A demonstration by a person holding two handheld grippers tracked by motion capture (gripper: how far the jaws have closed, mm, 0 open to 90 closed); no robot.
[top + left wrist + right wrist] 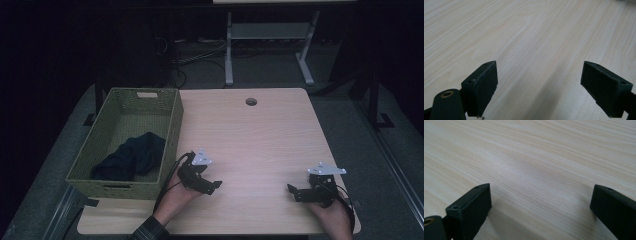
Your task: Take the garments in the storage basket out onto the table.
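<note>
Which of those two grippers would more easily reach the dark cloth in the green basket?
Probably the left gripper: it rests beside the woven basket holding the dark cloth, open and empty. The right gripper, also open, sits near the table's far side.

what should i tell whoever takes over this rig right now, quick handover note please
Left gripper: open, empty, low over the table just right of the basket.
Right gripper: open, empty, low over the table near its front right corner.
Things: dark cloth lies bunched inside the green woven basket at the table's left edge.
Done: the cloth is in the basket; nothing else lies on the tabletop.
Left: likely nothing more to load; check whether the cloth needs tidying before moving on.
</note>
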